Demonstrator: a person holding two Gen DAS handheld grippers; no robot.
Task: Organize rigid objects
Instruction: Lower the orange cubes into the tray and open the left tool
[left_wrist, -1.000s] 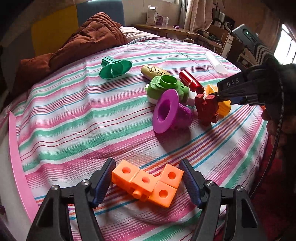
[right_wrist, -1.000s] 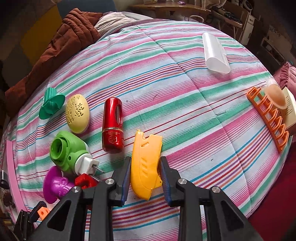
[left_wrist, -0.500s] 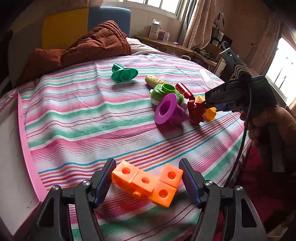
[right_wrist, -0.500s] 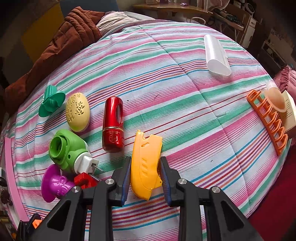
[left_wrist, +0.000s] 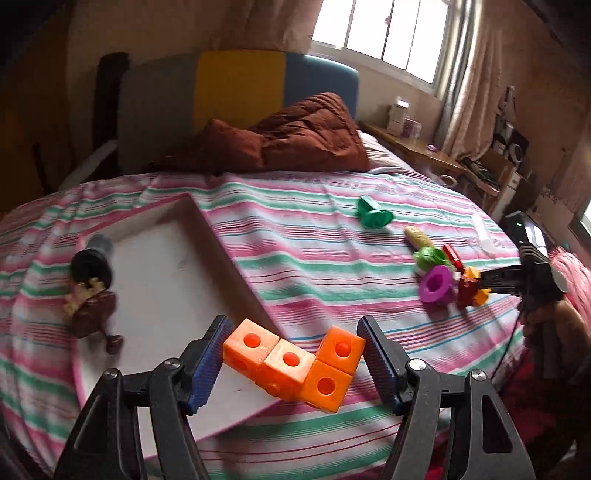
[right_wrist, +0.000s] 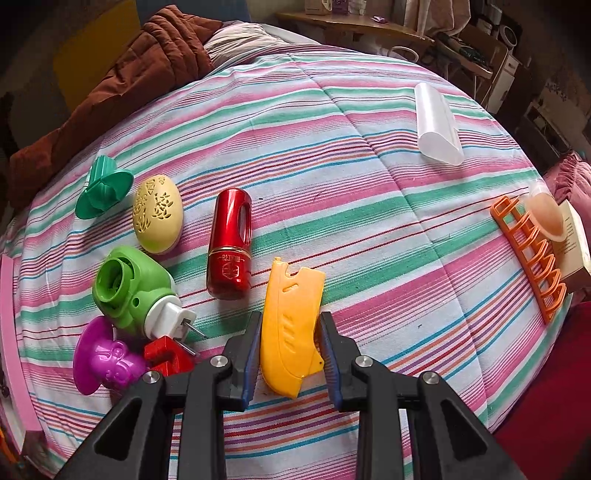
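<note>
Your left gripper (left_wrist: 291, 363) has carried the orange block piece (left_wrist: 295, 363) up off the bedspread; it now hangs clamped between both pads above the pink-rimmed tray (left_wrist: 207, 236). Your right gripper (right_wrist: 290, 356) stays closed against the yellow sheath (right_wrist: 290, 326) on the striped bedspread (right_wrist: 332, 147).

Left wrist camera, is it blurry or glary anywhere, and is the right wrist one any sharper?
Left wrist view: the window is blown out white, the far toys look soft, and the orange blocks in the left gripper are fairly crisp. Right wrist view: evenly lit and sharper, with the bed bulging from fisheye distortion; the yellow plastic piece sits between the right gripper fingers.
</note>
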